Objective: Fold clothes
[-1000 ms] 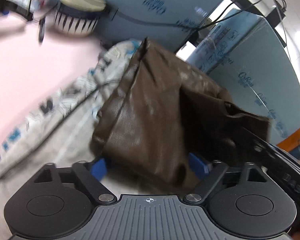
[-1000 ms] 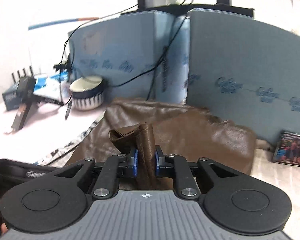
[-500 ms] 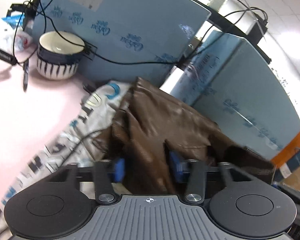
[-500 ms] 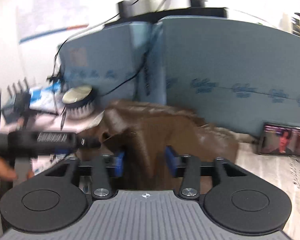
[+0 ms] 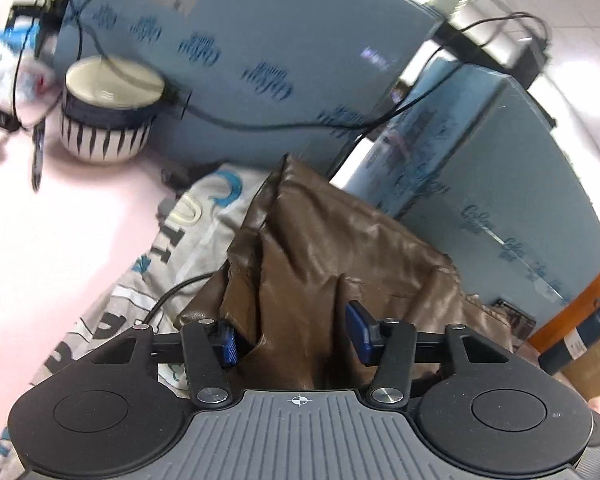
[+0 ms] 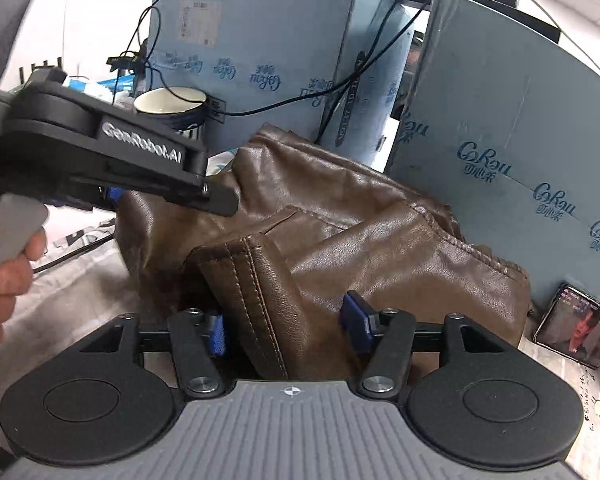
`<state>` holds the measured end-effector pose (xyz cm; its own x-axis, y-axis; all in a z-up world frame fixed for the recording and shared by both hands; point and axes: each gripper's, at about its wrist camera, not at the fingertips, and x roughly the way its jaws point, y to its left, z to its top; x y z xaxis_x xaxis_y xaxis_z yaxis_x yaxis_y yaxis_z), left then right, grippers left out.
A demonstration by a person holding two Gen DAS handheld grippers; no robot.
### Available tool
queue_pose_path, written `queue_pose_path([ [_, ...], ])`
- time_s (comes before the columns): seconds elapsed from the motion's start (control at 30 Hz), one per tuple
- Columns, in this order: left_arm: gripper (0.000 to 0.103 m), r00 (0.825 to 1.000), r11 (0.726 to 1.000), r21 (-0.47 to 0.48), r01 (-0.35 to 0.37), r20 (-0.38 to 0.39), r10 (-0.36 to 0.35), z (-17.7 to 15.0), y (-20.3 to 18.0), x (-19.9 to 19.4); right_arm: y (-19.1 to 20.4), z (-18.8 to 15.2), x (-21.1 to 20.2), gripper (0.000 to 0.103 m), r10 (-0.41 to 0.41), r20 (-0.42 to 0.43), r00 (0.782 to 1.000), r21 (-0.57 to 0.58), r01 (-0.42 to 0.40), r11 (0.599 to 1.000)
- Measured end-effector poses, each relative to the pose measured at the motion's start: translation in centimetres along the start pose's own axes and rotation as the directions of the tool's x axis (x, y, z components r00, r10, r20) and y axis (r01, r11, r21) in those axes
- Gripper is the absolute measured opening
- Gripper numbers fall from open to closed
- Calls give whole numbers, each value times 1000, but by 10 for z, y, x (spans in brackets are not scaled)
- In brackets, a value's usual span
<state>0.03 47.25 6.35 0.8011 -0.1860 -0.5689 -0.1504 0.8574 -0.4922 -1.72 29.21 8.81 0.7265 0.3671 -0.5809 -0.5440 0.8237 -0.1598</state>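
The brown jacket (image 6: 340,240) lies bunched on the printed cloth (image 5: 188,248); the left gripper (image 5: 294,334) is opening, the right gripper (image 6: 288,330) closing, each astride a loose fold, pads apart.

Brightness: both views are evenly and brightly lit, with little deep shadow.
Light source: a blown-out bright patch is seen at the upper right of the left wrist view.
Glare: soft sheen is carried by the brown leather garment (image 6: 340,240); the pink table (image 5: 60,220) is washed out.
Blur: the striped bowl (image 5: 104,120) and the blue boxes (image 5: 260,60) are smeared in the left wrist view; the right wrist view is sharp.
Distortion: straight edges are bowed and corners darkened by the fisheye.
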Motion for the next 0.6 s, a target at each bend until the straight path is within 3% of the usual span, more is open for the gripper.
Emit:
queue_pose_path([
  [0.03, 40, 1000, 1000, 8, -2, -8, 2, 2, 1, 4, -2, 1, -2, 28, -7, 7, 1000, 13, 7, 1000],
  [0.07, 23, 1000, 999, 36, -10, -11, 10, 3, -1, 5, -6, 3, -5, 23, -14, 17, 1000, 33, 13, 999],
  [0.1, 13, 1000, 997, 73, -23, -9, 24, 4, -4, 6, -10, 5, -9, 20, -21, 27, 999, 53, 20, 998],
  [0.33, 5, 999, 986, 167, -10, 38, 4, 9, -22, -9, -51, 25, -65, 8, -174, 166, 971, 232, 133, 964],
  [0.6, 4, 984, 975, 218, 36, 160, -72, 9, -58, -52, -123, 43, -145, 4, -320, 333, 887, 372, 188, 909],
])
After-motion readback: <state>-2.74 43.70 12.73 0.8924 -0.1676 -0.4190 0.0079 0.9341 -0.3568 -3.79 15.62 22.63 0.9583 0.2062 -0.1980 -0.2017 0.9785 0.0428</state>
